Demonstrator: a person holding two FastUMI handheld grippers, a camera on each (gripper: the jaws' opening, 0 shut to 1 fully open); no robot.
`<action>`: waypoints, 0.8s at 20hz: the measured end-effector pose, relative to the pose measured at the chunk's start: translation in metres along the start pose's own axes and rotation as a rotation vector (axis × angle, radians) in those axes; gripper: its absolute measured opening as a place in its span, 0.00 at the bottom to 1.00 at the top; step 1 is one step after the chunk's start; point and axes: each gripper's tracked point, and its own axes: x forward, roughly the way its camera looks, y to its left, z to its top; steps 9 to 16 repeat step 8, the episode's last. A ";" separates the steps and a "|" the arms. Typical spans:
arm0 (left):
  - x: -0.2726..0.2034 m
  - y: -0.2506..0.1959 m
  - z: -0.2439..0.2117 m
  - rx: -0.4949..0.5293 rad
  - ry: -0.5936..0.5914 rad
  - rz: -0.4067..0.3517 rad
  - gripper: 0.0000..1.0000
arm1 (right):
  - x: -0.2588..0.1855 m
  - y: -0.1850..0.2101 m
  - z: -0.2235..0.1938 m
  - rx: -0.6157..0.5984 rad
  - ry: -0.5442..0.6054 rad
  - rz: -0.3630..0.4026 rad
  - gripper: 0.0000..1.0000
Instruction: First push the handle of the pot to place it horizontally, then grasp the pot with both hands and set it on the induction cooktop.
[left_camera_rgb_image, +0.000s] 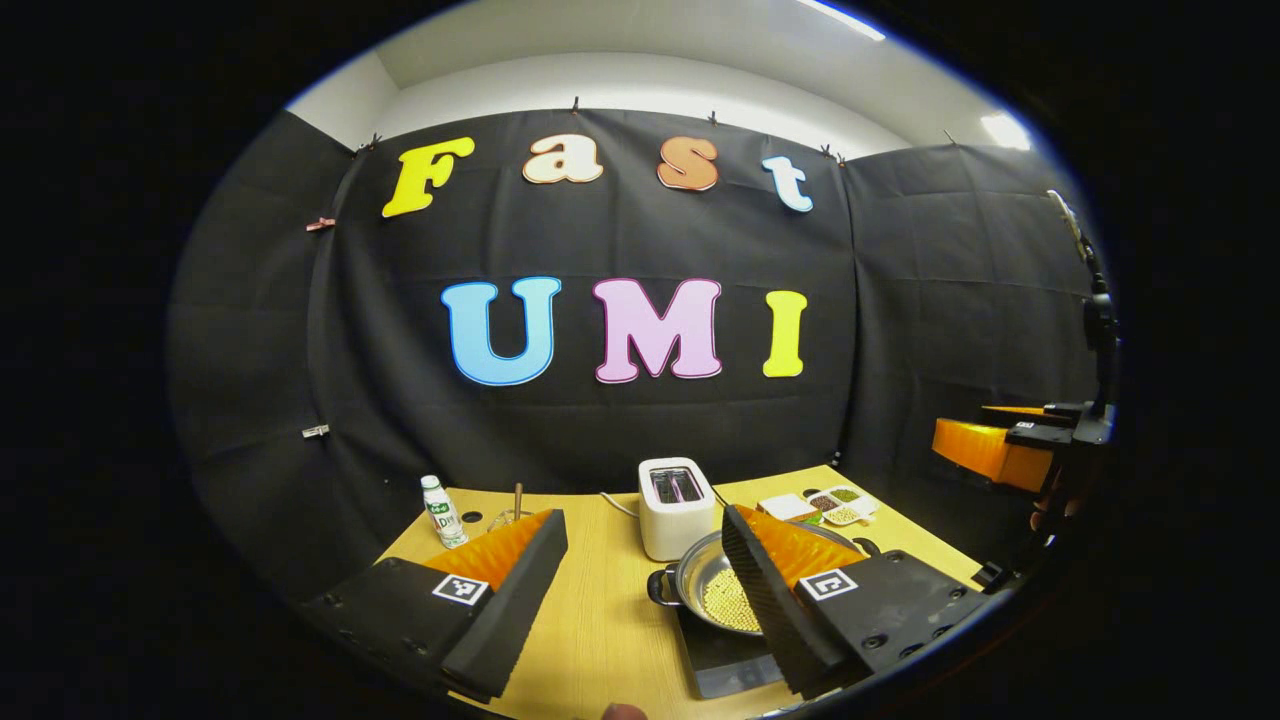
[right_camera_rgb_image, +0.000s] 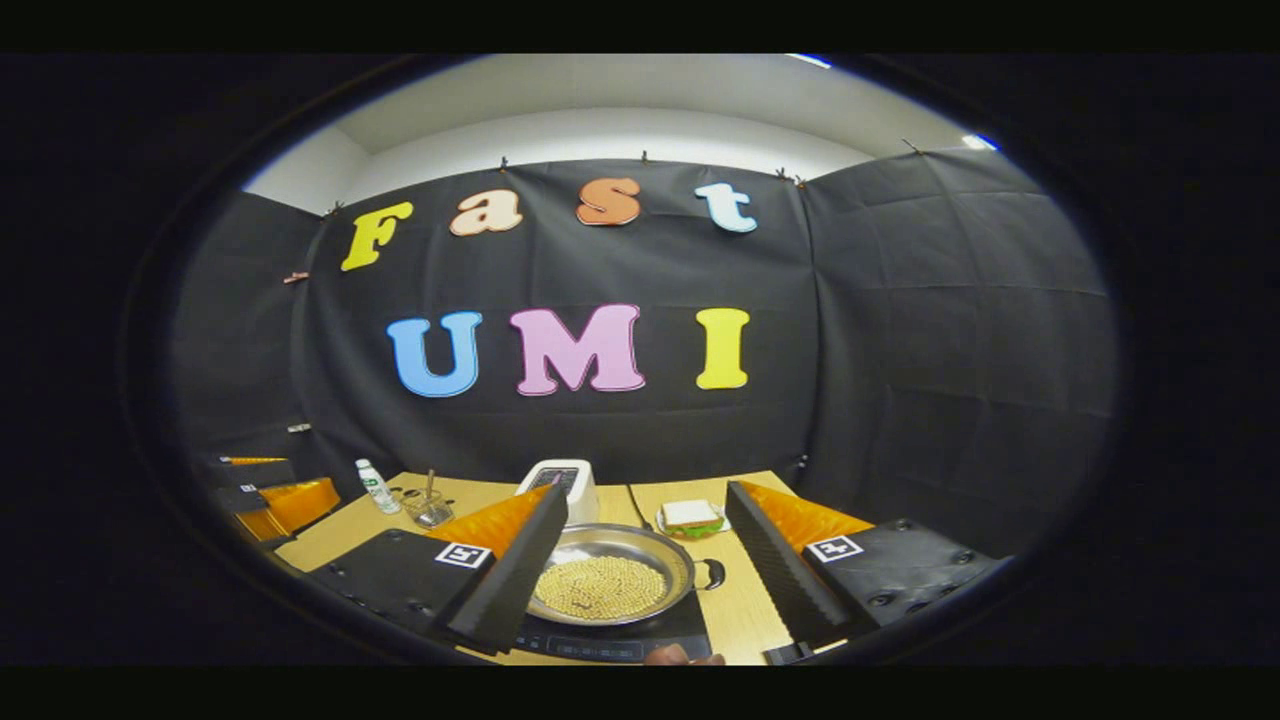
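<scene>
A steel pot (right_camera_rgb_image: 610, 580) filled with small yellow grains sits on the black induction cooktop (right_camera_rgb_image: 620, 642), its dark side handle (right_camera_rgb_image: 712, 573) pointing right. My right gripper (right_camera_rgb_image: 645, 585) stands open above and in front of the pot, not touching it. In the left gripper view the pot (left_camera_rgb_image: 705, 590) lies partly behind my right finger, with its other handle (left_camera_rgb_image: 660, 585) pointing left and the cooktop (left_camera_rgb_image: 730, 662) under it. My left gripper (left_camera_rgb_image: 640, 610) is open, holding nothing, left of the pot. The right gripper (left_camera_rgb_image: 1000, 450) hangs far right there.
A white toaster (left_camera_rgb_image: 677, 505) stands just behind the pot. A small bottle (left_camera_rgb_image: 441, 510) and a glass with a stick (left_camera_rgb_image: 515, 515) stand at the back left of the wooden table (left_camera_rgb_image: 600, 600). Small dishes of beans (left_camera_rgb_image: 835, 505) and a sandwich plate (right_camera_rgb_image: 690, 517) are at the back right.
</scene>
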 end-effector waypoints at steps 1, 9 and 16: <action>0.000 0.000 0.000 -0.006 0.002 0.000 0.97 | 0.000 0.001 0.000 -0.002 0.001 -0.001 0.95; 0.007 0.002 -0.009 -0.025 0.029 0.000 0.97 | 0.003 0.000 -0.002 0.004 0.005 -0.005 0.99; 0.007 0.002 -0.009 -0.025 0.029 0.000 0.97 | 0.003 0.000 -0.002 0.004 0.005 -0.005 0.99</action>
